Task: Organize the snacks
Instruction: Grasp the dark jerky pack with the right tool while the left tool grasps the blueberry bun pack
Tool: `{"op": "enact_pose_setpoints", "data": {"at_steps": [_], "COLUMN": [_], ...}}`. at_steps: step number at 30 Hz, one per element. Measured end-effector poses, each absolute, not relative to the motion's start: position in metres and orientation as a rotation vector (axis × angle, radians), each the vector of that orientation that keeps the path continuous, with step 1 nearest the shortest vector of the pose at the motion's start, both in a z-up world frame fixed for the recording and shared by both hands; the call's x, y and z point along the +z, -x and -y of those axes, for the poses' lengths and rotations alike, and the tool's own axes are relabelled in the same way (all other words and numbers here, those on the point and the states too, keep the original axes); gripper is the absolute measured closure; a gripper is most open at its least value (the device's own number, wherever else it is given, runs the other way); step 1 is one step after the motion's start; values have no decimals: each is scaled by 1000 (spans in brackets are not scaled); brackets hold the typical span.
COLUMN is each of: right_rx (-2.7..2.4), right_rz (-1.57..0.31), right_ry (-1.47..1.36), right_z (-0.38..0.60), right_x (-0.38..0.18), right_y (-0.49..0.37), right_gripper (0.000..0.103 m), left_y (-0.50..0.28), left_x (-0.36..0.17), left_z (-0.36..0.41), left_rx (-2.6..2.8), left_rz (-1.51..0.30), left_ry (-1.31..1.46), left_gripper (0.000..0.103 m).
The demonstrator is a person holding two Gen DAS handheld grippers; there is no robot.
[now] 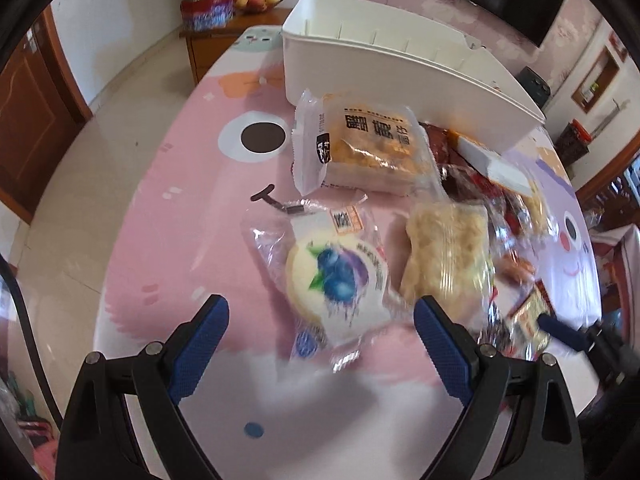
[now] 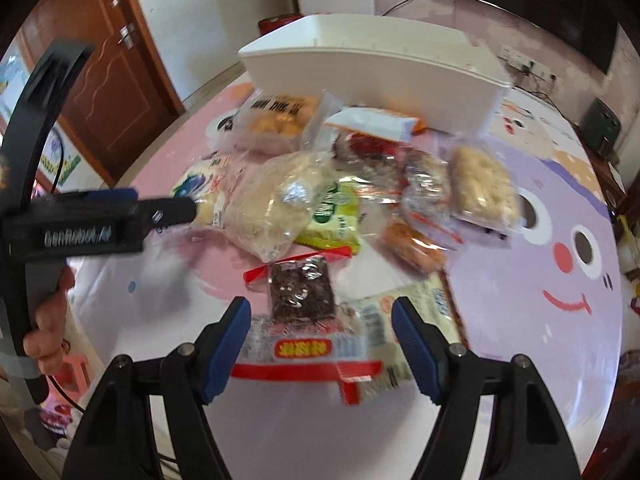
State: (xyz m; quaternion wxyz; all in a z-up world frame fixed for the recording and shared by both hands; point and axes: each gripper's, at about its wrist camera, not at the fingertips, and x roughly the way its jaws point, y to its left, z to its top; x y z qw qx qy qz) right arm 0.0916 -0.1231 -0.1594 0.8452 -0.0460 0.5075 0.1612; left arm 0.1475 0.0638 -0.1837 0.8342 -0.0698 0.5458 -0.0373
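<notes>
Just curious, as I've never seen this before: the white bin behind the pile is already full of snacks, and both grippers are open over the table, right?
Not quite: in the left wrist view the white bin shows no snacks inside; they lie on the table.

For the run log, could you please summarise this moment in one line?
left gripper: open over blueberry pastry | right gripper: open over red-labelled packet | white bin: unfilled

We lose the print on the red-labelled packet [image 2: 304, 350] to blur, the smeared snack pile [image 1: 508, 216] at right, the white bin [image 1: 400, 64] interior hidden from us
</notes>
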Motion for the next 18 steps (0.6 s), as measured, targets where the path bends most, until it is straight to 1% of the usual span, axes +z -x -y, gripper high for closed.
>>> {"op": "enact_pose_setpoints", "data": {"at_steps": [5, 8, 10, 13, 14, 15, 18], "right_rx": [381, 377, 379, 384, 385, 386, 389], "right_rz": [-1106, -1102, -1099, -1090, -1083, -1078, -1062], "right_ry": [150, 193, 209, 220, 232, 241, 259], "right_z": [103, 96, 93, 94, 93, 92, 92], "right_x": [-179, -186, -189, -193, -194, -194, -195], "right_y": [-102, -105, -106, -107, -106, -106, -103], "right_gripper": [37, 41, 41, 41, 41, 41, 45], "left_y": [-169, -175, -175, -173, -172, -172, -164], "left_x": [-201, -215, -217, -218, -216, -216, -215], "left_z": [-63, -59, -59, -57, -57, -56, -54], "left_rx": [-39, -27, -31, -47, -47, -46, -53], "left_rz": [-1199, -1236, -1226, -1219, -1214, -1209, -1195], "left_ry": [189, 193, 196, 196, 195, 185, 170], "left_gripper": [10, 14, 15, 23, 30, 40, 50]}}
